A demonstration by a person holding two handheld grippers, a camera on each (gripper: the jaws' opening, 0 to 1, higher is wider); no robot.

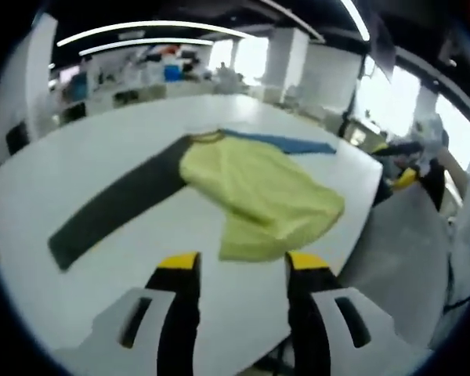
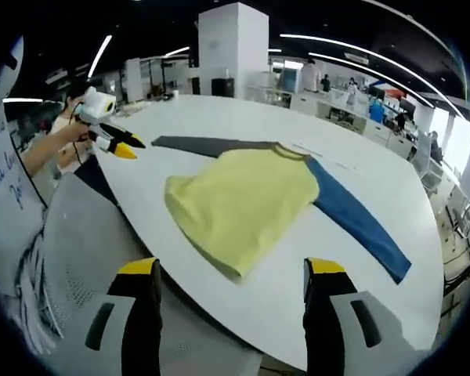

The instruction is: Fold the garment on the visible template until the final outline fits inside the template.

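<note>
So the shirt [image 2: 247, 200] is lying flat-ish on the white table [image 2: 243, 305], yellow body in the middle, dark sleeve out toward 10 o'clock and blue sleeve [image 2: 360, 223] running to 4 o'clock in the right gripper view. It looks spread out and unfolded, my guess is so the sleeves can be folded in first. I can't make out any template outline on the table.

Right gripper [image 2: 231, 286] hangs back off the table's edge, jaws wide, holding nothing. Left gripper [image 1: 241, 270] is the same, wide open and empty, just short of the hem.

The right gripper view catches the left gripper out at 10 o'clock. The left gripper view gives the dark sleeve [image 1: 113, 207] full length, toward 8 o'clock.
</note>
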